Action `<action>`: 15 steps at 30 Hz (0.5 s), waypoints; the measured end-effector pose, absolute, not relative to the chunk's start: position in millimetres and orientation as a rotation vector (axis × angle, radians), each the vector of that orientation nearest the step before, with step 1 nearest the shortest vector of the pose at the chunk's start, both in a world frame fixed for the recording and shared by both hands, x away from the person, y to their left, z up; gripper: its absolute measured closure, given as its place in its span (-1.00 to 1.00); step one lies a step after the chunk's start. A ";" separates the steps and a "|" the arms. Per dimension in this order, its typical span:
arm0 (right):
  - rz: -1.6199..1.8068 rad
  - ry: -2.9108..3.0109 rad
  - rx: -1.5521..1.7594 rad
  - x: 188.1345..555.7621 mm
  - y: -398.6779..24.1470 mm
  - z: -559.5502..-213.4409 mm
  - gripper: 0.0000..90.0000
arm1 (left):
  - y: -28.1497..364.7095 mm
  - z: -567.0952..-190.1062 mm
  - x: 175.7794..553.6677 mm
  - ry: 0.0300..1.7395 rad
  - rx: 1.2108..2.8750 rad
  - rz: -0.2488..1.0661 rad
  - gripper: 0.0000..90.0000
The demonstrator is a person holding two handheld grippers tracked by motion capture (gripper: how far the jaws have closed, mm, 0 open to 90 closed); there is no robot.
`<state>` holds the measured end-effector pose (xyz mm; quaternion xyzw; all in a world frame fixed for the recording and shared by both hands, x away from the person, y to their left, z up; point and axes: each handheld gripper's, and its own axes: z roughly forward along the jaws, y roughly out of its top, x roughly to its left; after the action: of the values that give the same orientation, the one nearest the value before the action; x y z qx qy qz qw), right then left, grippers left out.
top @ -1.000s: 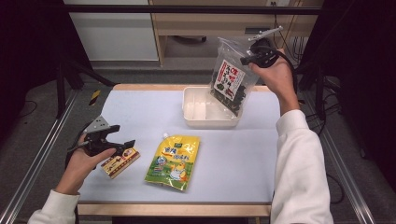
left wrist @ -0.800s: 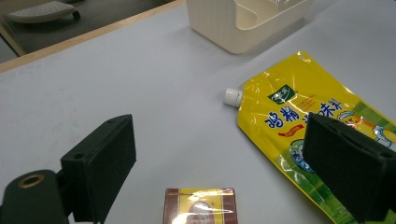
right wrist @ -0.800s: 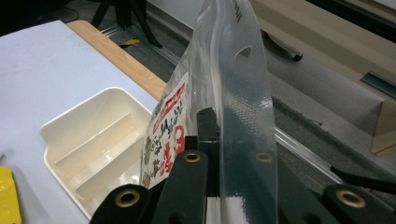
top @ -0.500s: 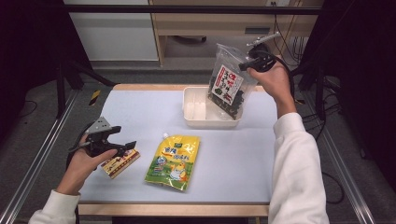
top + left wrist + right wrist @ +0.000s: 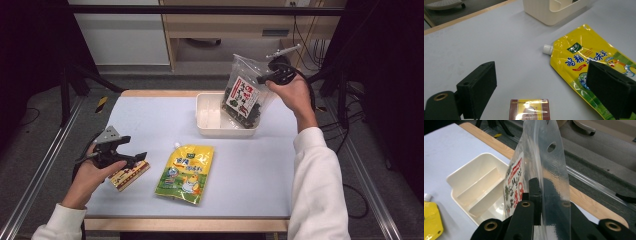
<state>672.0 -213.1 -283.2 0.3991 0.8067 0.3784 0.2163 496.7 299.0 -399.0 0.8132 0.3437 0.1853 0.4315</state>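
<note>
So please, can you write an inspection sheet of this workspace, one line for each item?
Surface: pale table, wooden edge, mostly bare.
Job's things: clear bag with dark contents hanging with its lower end in the cream divided bin.
Clutter: yellow spouted pouch lying flat; small brown packet beside it.
Grippers: right gripper shut on the bag's clear top; left gripper open above the packet.
Cables: black cable trailing from the right gripper.
Surroundings: cabinets behind, metal rails at both sides, dark floor.
</note>
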 end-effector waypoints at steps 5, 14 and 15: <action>1.058 2.230 1.105 669.5 -213.4 -284.4 0.94 | 298.7 -398.9 496.3 0.853 2.029 0.459 -0.79; 1.079 2.235 1.093 665.9 -211.9 -283.7 0.89 | 298.7 -398.7 496.3 0.854 2.027 0.461 -0.79; 1.088 2.236 1.086 665.2 -211.7 -283.6 0.88 | 298.7 -399.1 496.4 0.855 2.029 0.461 -0.79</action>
<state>665.2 -211.7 -283.6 0.3912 0.8052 0.3918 0.2125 496.4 298.7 -399.1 0.8137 0.3428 0.1847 0.4315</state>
